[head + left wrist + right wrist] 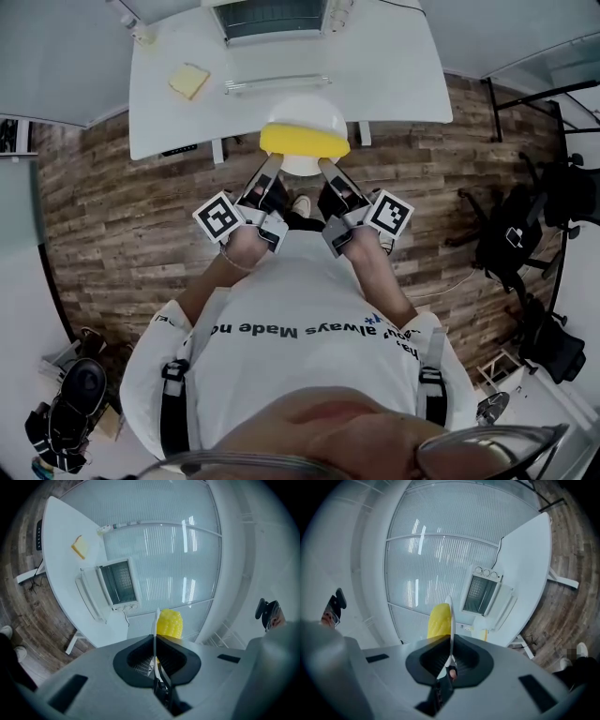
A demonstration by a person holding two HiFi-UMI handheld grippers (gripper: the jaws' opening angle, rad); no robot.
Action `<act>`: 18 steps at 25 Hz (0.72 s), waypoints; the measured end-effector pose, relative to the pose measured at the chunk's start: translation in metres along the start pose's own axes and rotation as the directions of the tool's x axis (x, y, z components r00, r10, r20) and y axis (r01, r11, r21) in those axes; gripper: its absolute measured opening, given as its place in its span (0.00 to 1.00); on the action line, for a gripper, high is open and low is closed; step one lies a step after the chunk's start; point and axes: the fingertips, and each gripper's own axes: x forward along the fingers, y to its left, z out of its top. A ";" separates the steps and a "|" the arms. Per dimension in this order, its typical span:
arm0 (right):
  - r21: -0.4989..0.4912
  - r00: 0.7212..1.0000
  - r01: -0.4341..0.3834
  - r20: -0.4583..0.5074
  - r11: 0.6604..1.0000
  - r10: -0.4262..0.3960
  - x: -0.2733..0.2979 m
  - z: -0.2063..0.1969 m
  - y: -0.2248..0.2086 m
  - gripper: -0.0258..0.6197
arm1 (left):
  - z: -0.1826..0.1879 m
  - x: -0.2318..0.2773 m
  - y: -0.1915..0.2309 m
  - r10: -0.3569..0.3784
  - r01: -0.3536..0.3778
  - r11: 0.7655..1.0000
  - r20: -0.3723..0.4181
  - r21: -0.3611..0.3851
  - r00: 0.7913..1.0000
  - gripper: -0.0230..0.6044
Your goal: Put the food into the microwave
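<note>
A white plate carrying a yellow corn cob hangs in the air just in front of the white table. My left gripper is shut on the plate's left rim and my right gripper is shut on its right rim. In the left gripper view the plate shows edge-on between the jaws of the left gripper, with the corn behind it. The right gripper view shows the same: plate, corn, right gripper. The microwave stands on the table ahead with its door open.
A yellow slice of bread lies on the table left of the microwave. A power strip lies behind it by the wall. Black chairs stand on the wooden floor to the right.
</note>
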 end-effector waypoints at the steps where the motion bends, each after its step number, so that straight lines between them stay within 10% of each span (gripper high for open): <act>1: 0.007 1.000 0.002 -0.002 1.000 -0.002 0.001 0.009 -0.005 0.07 | -0.002 0.010 0.004 0.007 -0.007 1.000 0.000 -0.001 1.000 0.07; 18: 0.038 0.998 0.028 -0.050 0.999 -0.026 0.071 0.057 -0.032 0.07 | 0.053 0.068 0.033 0.050 -0.049 0.998 0.037 -0.025 0.998 0.07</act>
